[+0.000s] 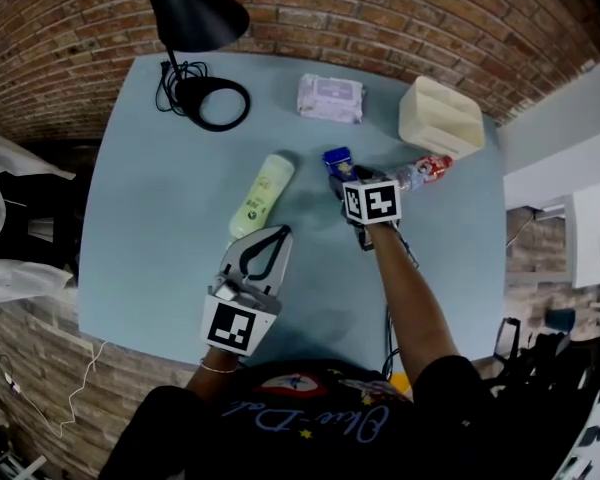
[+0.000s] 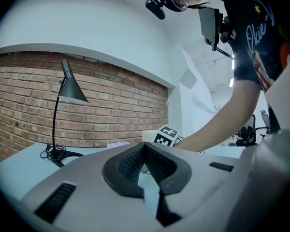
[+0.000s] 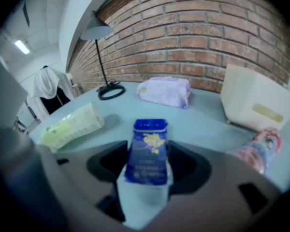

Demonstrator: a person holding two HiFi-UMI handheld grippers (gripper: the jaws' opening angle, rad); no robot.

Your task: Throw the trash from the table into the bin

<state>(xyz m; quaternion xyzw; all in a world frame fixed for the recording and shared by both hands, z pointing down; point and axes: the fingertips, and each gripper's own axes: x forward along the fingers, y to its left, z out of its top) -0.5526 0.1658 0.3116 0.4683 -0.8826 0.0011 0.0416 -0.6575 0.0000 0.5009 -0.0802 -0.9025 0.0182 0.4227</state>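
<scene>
A blue snack packet (image 1: 337,158) (image 3: 147,151) lies on the light blue table (image 1: 150,238), just right of its middle. My right gripper (image 1: 338,180) (image 3: 146,166) points down at it, with both pads against the packet's sides. A cream plastic container (image 1: 440,118) (image 3: 253,105) stands at the back right. A crushed bottle with a red label (image 1: 425,171) (image 3: 253,151) lies just in front of it. A pale green tube (image 1: 261,196) (image 3: 70,127) lies left of the packet. My left gripper (image 1: 280,233) (image 2: 145,146) hovers near the tube's near end, tips together, holding nothing.
A purple pack of wipes (image 1: 330,98) (image 3: 164,91) lies at the back centre. A black desk lamp (image 1: 195,13) (image 2: 70,88) with a coiled cord stands at the back left. A brick wall runs behind the table. A white garment (image 1: 5,228) hangs off the left side.
</scene>
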